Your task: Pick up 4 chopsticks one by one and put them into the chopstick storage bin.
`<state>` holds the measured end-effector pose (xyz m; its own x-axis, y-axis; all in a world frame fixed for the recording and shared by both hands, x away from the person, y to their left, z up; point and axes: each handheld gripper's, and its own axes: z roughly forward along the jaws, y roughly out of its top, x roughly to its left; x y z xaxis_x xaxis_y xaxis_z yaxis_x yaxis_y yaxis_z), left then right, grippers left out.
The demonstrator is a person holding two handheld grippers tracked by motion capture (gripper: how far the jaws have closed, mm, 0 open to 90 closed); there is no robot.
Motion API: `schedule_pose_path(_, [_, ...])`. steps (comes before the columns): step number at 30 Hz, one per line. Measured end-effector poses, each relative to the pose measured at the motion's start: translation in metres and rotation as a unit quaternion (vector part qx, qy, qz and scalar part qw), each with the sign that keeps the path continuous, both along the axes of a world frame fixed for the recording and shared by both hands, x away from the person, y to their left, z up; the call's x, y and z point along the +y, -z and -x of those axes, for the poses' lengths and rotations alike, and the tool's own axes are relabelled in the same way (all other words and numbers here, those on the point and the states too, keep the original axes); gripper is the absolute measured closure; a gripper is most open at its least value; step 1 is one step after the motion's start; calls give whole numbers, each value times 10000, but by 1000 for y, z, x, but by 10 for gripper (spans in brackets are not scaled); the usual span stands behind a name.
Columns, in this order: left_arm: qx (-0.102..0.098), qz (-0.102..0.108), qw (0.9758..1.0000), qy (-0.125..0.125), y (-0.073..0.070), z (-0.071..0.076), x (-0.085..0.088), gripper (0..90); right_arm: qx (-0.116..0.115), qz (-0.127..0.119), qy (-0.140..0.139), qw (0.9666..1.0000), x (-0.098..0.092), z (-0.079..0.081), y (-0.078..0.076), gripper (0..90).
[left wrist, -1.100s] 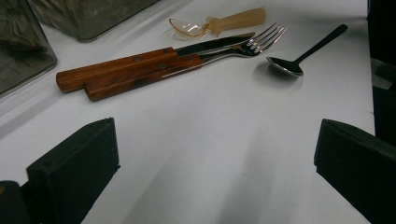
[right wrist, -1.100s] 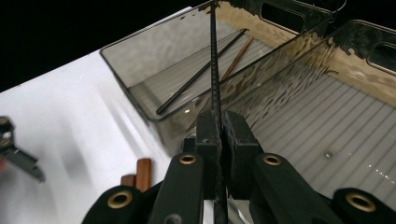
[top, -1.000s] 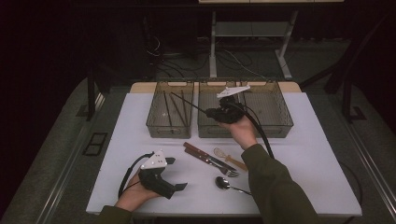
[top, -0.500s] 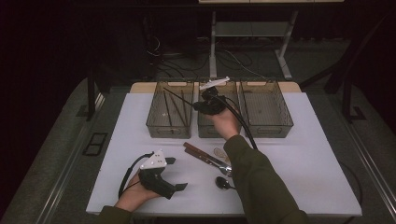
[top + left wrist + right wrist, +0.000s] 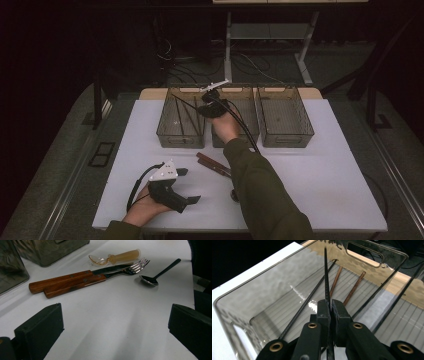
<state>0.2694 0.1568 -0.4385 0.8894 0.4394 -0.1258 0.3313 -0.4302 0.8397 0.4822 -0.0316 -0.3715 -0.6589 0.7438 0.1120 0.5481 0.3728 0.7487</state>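
Right gripper (image 5: 330,305) first: I'm watching its jaws pinched tight on a thin black chopstick (image 5: 326,277), which is sticking out ahead of the pads and pointing down into the left-hand bin (image 5: 181,141) of the three smoky plastic bins. In the right gripper view the stick is hanging above the ribbed floor, where another black chopstick (image 5: 308,301) and two brown wooden chopsticks (image 5: 354,287) are already lying. So I'm judging this as the placing step: the stick is being carried over the bin and not yet let go.

Left gripper (image 5: 172,186) is resting near the front edge of the white table (image 5: 320,170), jaws standing wide apart with nothing between them. Ahead of it I'm seeing what is waiting to be sorted: a wood-handled knife (image 5: 75,277) and a wood-handled fork (image 5: 95,280) lying touching side by side, a clear amber spoon (image 5: 115,257) just behind them, and a small black spoon (image 5: 160,273) off to one side.

Next, as I'm reading it, I'm wanting the tip lowered so the stick lies along the bin beside its mate, then the jaws eased apart. Letting go too high is risking a bounce against the wall, so I'm favouring a low, gentle release.
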Motion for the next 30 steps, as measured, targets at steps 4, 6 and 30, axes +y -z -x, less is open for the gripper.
schedule_pose_path(4, [10,7,10000,10,0,0,0,0,-35,45,4,10000,8,-3,0,854])
schedule_pose_path(6, [23,23,10000,-4,0,0,0,0,-35,80,-19,10000,12,-4,1,854])
schedule_pose_path(30, [21,-4,10000,2,0,0,0,0,-5,-383,-548,9978,-3,10,-16,454])
